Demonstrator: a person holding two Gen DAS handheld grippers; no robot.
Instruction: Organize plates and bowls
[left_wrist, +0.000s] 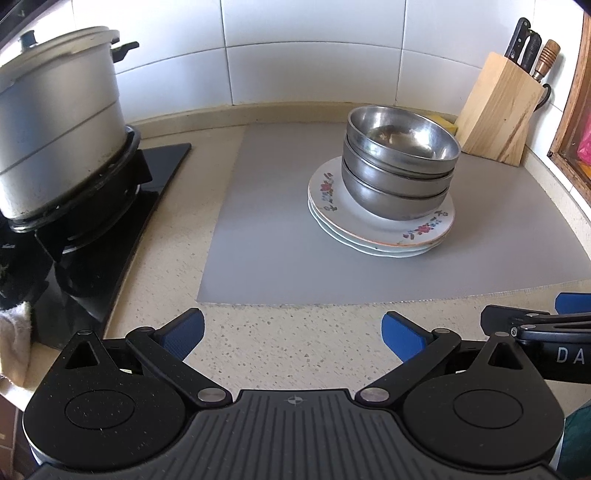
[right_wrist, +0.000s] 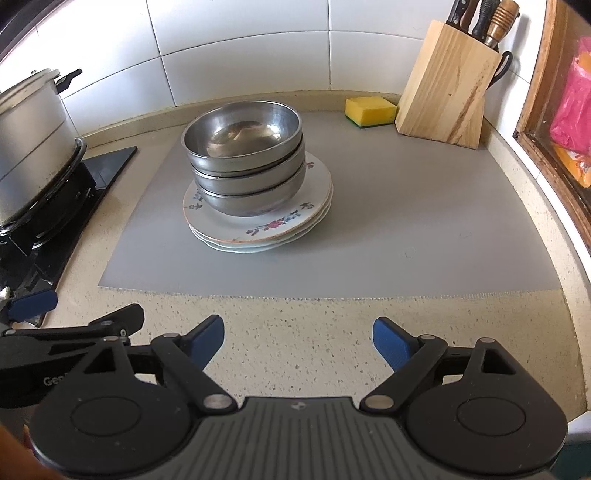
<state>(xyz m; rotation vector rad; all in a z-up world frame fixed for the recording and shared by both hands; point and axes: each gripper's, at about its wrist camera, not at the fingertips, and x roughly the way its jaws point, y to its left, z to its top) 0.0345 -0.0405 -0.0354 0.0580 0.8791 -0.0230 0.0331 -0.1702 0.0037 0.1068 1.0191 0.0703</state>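
Three steel bowls (left_wrist: 400, 162) (right_wrist: 245, 162) are nested on a stack of flowered white plates (left_wrist: 384, 236) (right_wrist: 266, 230), which lies on a grey mat (left_wrist: 266, 229) (right_wrist: 406, 229). My left gripper (left_wrist: 291, 332) is open and empty over the speckled counter, well in front of the stack. My right gripper (right_wrist: 298, 339) is open and empty, also in front of the mat. Each gripper shows at the edge of the other's view: the right one in the left wrist view (left_wrist: 539, 325), the left one in the right wrist view (right_wrist: 33, 306).
A large metal pot (left_wrist: 55, 122) (right_wrist: 33, 147) sits on a black gas stove (left_wrist: 96, 236) at the left. A wooden knife block (left_wrist: 498, 110) (right_wrist: 447, 85) and a yellow sponge (right_wrist: 369, 110) stand by the tiled back wall. A wooden frame (right_wrist: 532, 122) is at the right.
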